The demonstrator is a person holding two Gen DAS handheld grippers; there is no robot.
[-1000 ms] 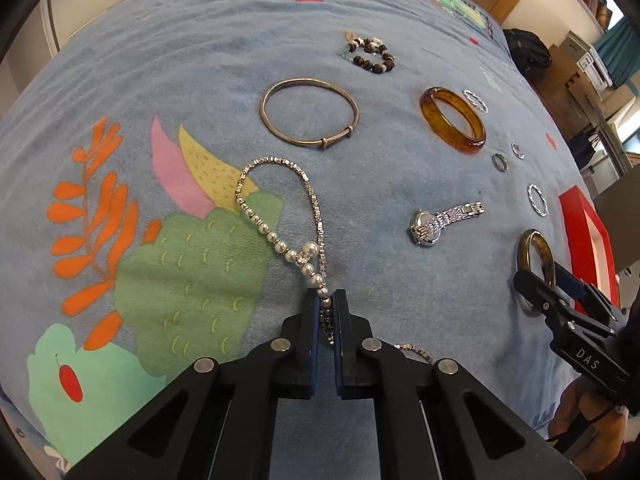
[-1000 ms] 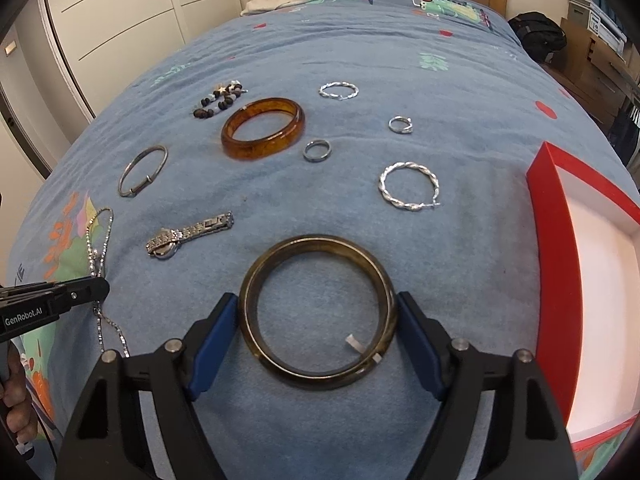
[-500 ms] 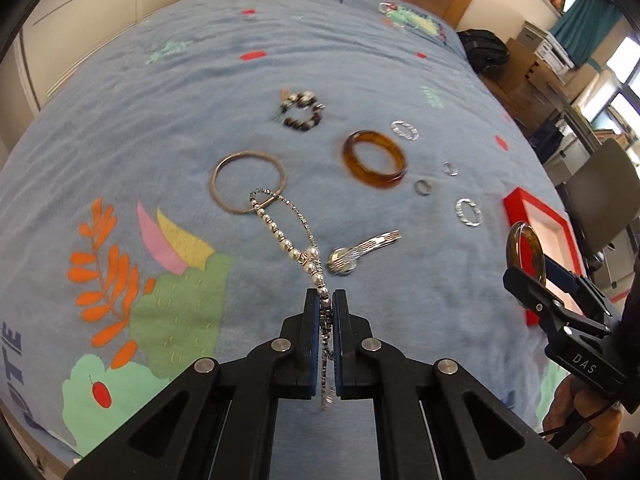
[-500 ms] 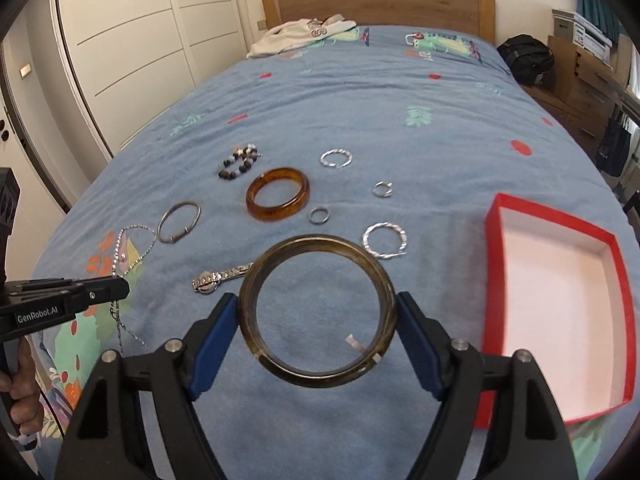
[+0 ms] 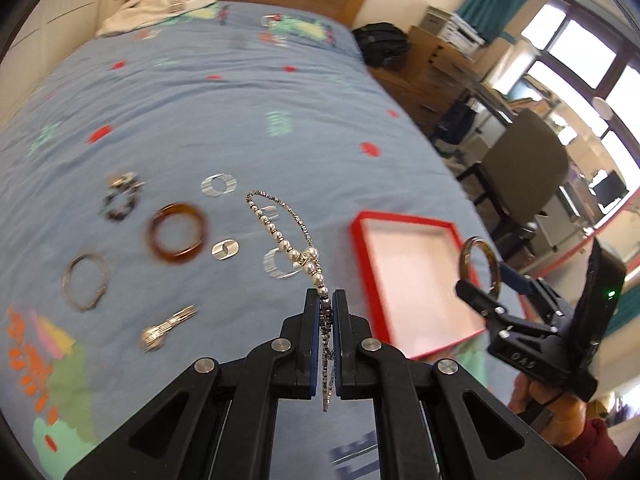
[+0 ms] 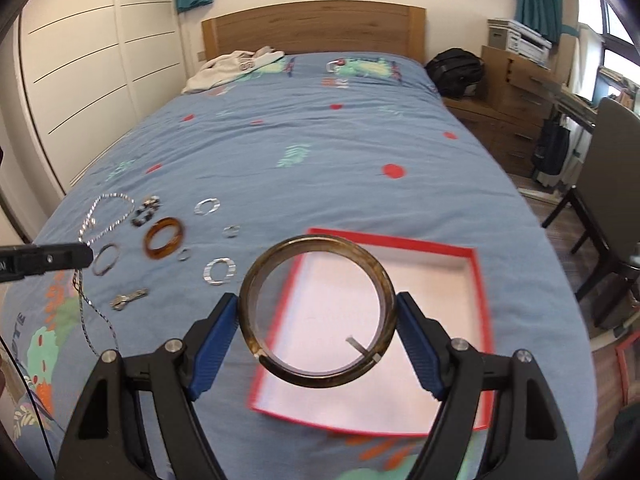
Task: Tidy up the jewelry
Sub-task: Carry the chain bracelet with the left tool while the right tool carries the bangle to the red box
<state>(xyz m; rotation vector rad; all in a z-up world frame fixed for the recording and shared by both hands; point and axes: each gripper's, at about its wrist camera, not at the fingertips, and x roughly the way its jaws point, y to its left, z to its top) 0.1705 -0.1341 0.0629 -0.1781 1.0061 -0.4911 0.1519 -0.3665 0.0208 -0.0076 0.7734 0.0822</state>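
Note:
My left gripper (image 5: 327,300) is shut on a silver bead-and-pearl necklace (image 5: 288,236), which hangs in the air above the blue bedspread; its loop shows in the right wrist view (image 6: 105,216). My right gripper (image 6: 318,312) is shut on a dark olive bangle (image 6: 318,312), held above the near left part of the red tray (image 6: 478,308). In the left wrist view the right gripper (image 5: 480,280) holds the bangle (image 5: 464,260) at the tray's (image 5: 360,232) right side. The tray's white inside holds nothing.
On the bedspread left of the tray lie an amber bangle (image 5: 176,232), a thin silver bangle (image 5: 86,280), a dark bead bracelet (image 5: 120,200), a watch (image 5: 166,328) and several silver rings (image 5: 218,185). A chair (image 5: 524,168) and desk stand right of the bed.
Both grippers have risen and swung right toward the red tray. The necklace has lifted fully off the bedspread. The olive bangle now hangs over the tray.

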